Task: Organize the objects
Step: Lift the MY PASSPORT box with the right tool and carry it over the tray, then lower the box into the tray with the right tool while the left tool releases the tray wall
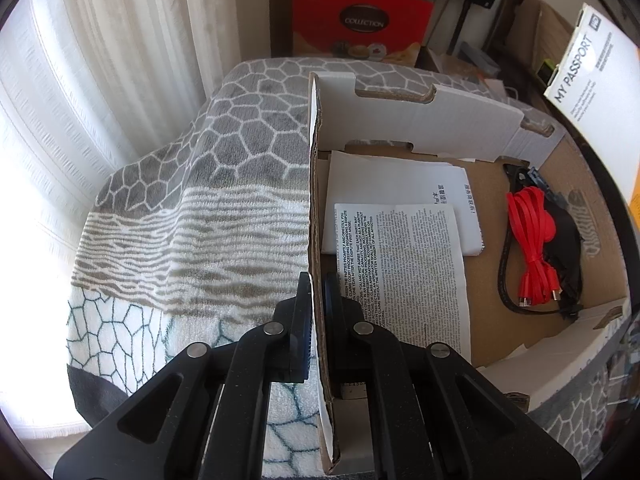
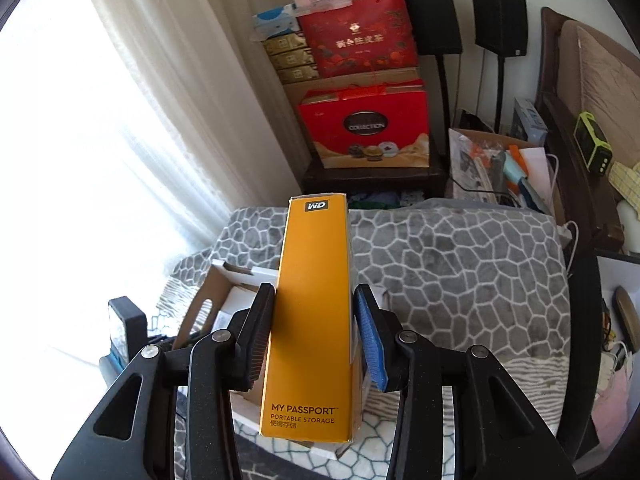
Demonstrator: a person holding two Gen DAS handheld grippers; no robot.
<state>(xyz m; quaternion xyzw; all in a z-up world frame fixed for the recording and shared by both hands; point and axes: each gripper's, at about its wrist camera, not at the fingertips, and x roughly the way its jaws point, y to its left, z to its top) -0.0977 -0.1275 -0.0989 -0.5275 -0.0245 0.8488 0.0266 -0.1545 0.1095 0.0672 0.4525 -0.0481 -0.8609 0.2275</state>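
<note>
Both units match: left hand-held gripper [image 1: 316, 312] and right hand-held gripper [image 2: 314, 336] have matte black linkage arms with slot cutouts, round silver pivot pins, black fingers and ribbed blue pads [image 2: 372, 344].

The cardboard box [image 1: 424, 120] sits on the blanket [image 1: 192, 200], filling the right half of the left wrist view. Inside it, two paper sheets [image 1: 416, 264] lie against its left wall, one overlapping the other. Right of them lies the cable bundle [image 1: 532, 240], on the box floor. The left gripper [image 1: 316, 320] straddles the left wall at lower centre. In the right wrist view, the hard-drive box [image 2: 312, 320] stands between the right gripper's [image 2: 312, 336] fingers, centre frame, above the blanket. Behind, at upper centre, gift boxes [image 2: 364, 132] are stacked; speakers [image 2: 432, 20] stand right of them.
</note>
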